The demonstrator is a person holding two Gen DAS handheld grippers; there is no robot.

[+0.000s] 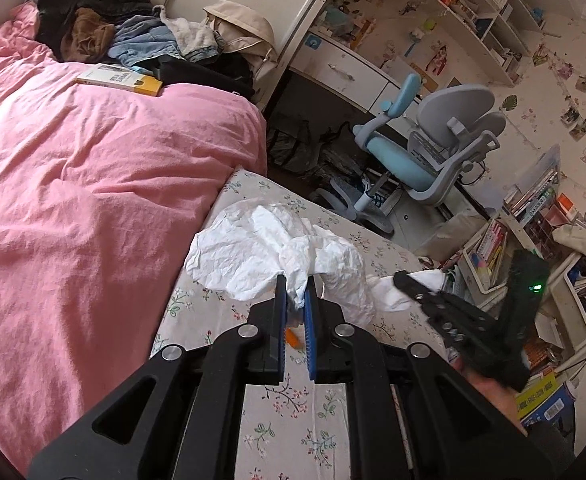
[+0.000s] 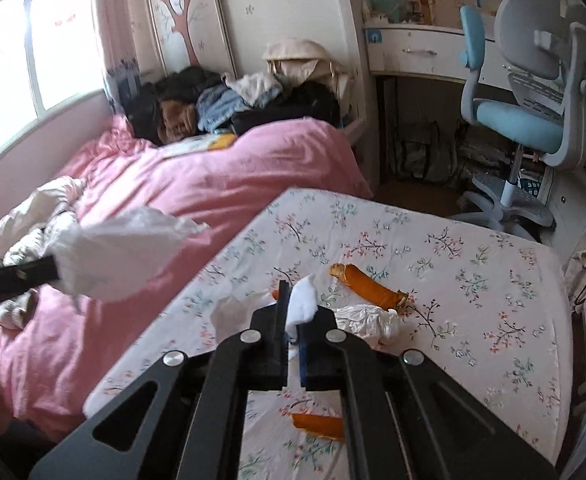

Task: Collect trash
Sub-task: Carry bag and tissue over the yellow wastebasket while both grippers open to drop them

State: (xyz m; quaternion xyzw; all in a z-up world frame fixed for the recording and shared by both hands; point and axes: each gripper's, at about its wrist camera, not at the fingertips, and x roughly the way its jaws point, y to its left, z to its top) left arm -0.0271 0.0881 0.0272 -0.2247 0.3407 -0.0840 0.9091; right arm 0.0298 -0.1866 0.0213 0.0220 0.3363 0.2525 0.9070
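left gripper (image 1: 295, 294): jaws clenched on white bag (image 1: 253, 248) over floral table (image 2: 473, 280) | right gripper (image 2: 289, 308): jaws clamped on tissue (image 2: 303, 300), seemingly lifted | risk: thin pinch slips, tissue drops; peels (image 2: 373, 286) remain

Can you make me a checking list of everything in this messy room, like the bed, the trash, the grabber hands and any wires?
Surface: floral-print white sheet, beside a pink quilt.
Job's things: large crumpled white plastic bag; small white tissue wad; long orange peel strip; another orange peel piece; crumpled white wrapper.
Clutter: pile of clothes, yellow-edged book.
Grippers: left gripper shut on the bag; right gripper shut on the tissue wad.
Cables: nothing seen.
Surroundings: blue-and-grey desk chair, white desk, bookshelves.
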